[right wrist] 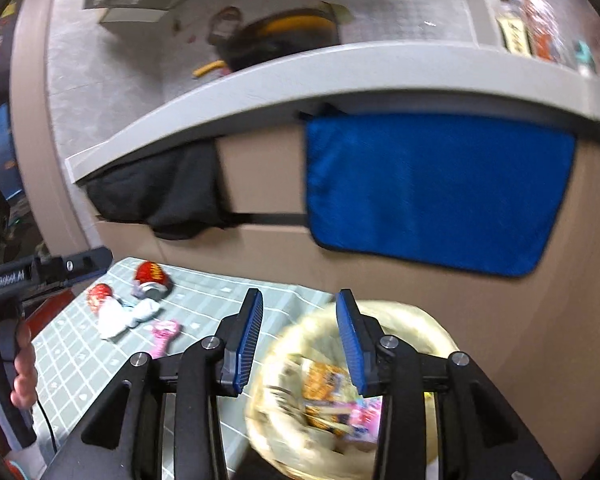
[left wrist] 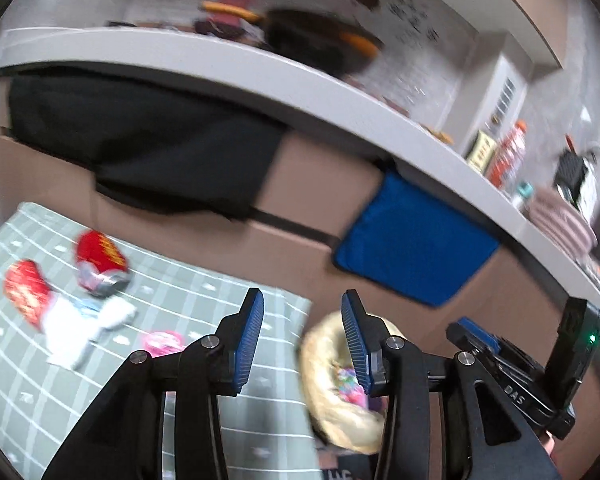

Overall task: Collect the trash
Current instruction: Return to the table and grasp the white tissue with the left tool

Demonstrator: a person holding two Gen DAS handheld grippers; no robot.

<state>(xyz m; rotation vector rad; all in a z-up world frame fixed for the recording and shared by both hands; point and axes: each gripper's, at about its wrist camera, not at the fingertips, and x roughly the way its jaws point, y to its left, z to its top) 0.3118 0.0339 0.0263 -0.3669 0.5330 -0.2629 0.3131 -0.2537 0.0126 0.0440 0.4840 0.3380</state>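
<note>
both claws stand partly open and hold nothing: the left gripper [left wrist: 302,340] and right gripper [right wrist: 298,338] sit low centre. red wrappers [left wrist: 100,256], white paper [left wrist: 80,326] and a pink wrapper [left wrist: 162,342] lie at lower left on the green mat [left wrist: 220,412]. the lined bin [right wrist: 400,312] at lower right holds wrappers.

Motion blur smears the wrappers [right wrist: 332,392] inside the bin [right wrist: 420,320], so their print is unreadable. The bin's lower rim runs off the picture's bottom edge, and the counter items [left wrist: 324,40] are too blurred to identify.
</note>
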